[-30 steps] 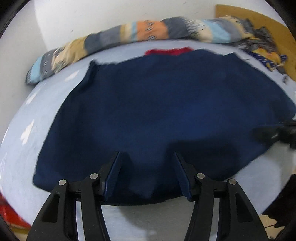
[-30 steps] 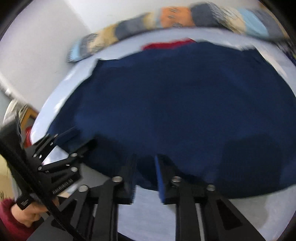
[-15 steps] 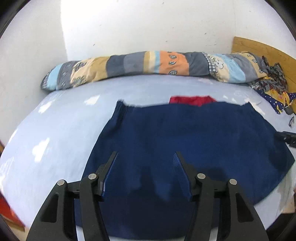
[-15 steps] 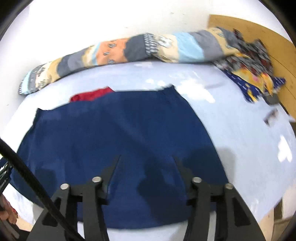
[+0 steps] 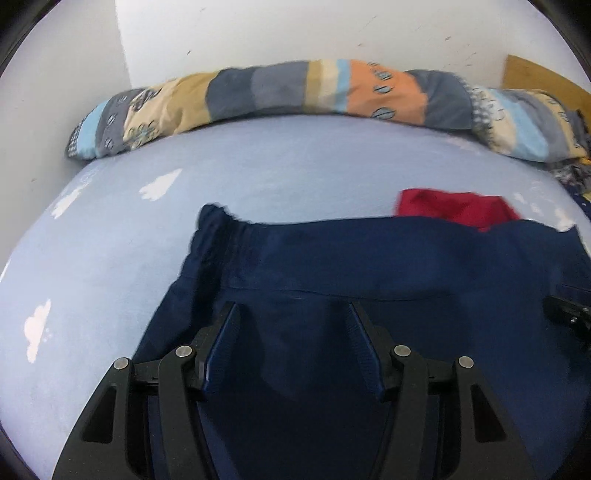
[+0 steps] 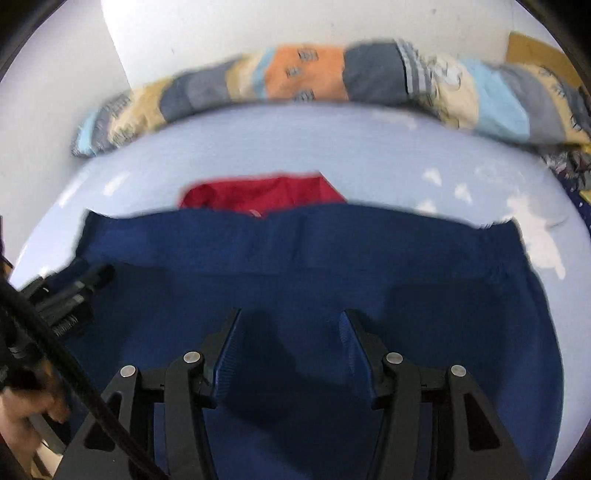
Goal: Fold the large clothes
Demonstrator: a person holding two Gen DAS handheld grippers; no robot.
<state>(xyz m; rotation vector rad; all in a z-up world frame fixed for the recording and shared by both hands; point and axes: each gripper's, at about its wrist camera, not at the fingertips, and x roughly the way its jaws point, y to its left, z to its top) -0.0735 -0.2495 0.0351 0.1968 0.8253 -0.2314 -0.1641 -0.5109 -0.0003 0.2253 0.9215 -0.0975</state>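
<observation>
a navy garment (image 5: 388, 295) lies spread flat on a pale blue bed (image 5: 110, 266) printed with white clouds. the left gripper (image 5: 291, 314) hovers over the garment's left part, its fingers (image 5: 227, 332) apart and holding nothing. the right gripper (image 6: 291, 317) hovers over the garment's middle, fingers (image 6: 229, 332) also apart and empty. a red cloth (image 6: 258, 194) peeks out from under the garment's far edge. a long patchwork pillow (image 5: 295, 92) lies along the white wall (image 5: 295, 29) at the far side of the bed.
</observation>
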